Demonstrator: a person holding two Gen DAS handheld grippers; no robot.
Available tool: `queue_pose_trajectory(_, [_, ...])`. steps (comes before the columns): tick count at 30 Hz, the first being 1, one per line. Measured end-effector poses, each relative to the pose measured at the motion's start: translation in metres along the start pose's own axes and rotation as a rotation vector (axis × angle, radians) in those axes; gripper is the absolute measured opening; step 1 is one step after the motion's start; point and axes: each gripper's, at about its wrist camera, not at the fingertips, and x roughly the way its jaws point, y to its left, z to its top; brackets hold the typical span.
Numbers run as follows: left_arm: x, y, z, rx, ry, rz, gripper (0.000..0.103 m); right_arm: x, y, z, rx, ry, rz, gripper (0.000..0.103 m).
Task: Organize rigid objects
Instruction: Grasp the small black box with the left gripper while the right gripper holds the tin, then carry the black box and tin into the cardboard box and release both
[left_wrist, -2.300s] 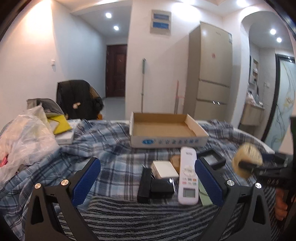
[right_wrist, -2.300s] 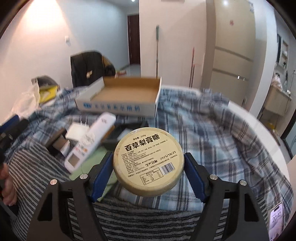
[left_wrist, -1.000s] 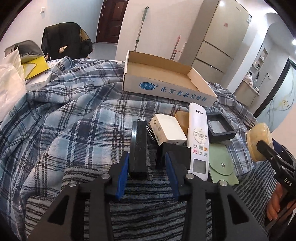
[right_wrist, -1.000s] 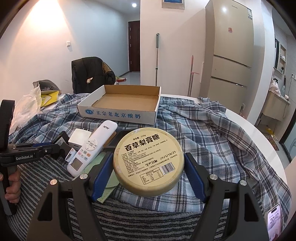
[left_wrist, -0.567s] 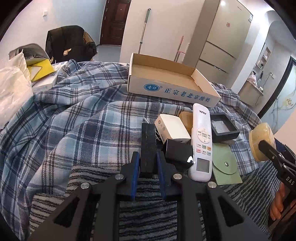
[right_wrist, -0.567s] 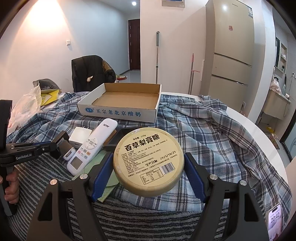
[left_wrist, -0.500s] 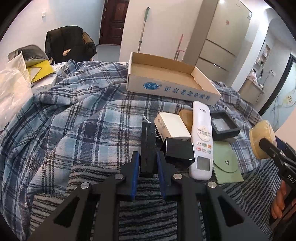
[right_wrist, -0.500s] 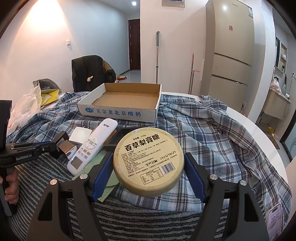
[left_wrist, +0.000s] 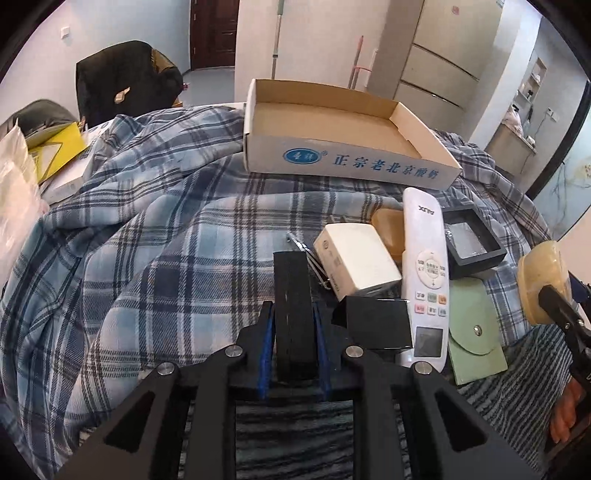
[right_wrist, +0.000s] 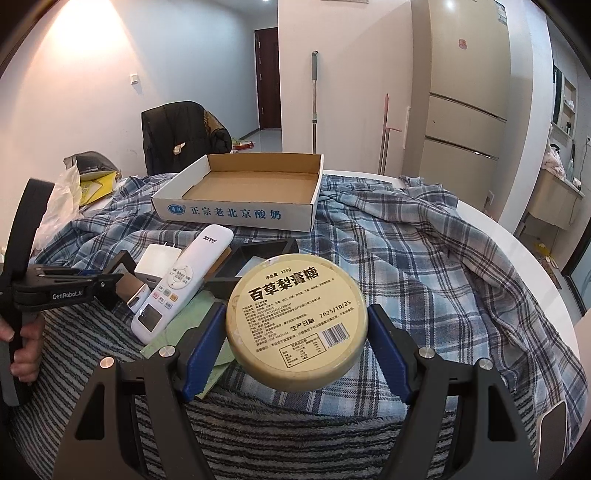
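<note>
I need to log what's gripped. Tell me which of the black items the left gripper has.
The left gripper is shut on the narrow black block, standing on edge; the glossy black box and black tray lie free.

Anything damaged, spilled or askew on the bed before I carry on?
Nothing spilled or visibly damaged. The open cardboard box sits upright and empty; the white remote control leans across the pale green pouch, overlapping rather than lying flat.

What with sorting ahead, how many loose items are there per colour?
Black: 3 (slim box, cube, square case)
White: 2 (charger, remote)
Yellowish: 2 (tin, block)
Green: 1 (pouch)
Total: 8
</note>
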Motion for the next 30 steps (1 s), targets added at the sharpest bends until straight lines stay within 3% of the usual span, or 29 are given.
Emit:
queue_pose_trajectory(10, [-0.010,-0.007,-0.006,0.063,-0.049,0.031,0.019,0.002,-0.001,0.000,0.002,0.010,0.001,0.074])
queue_pose_trajectory(23, [-0.098,-0.022,-0.010,0.076,-0.218,0.078,0.019,-0.016,-0.003,0.006,0.029,-0.037,-0.038,0.074])
queue_pose_trajectory(30, [-0.136,-0.033,0.015,0.081,-0.314,0.064,0.019,-0.051,0.000,0.041,0.022,-0.101,-0.053,0.074])
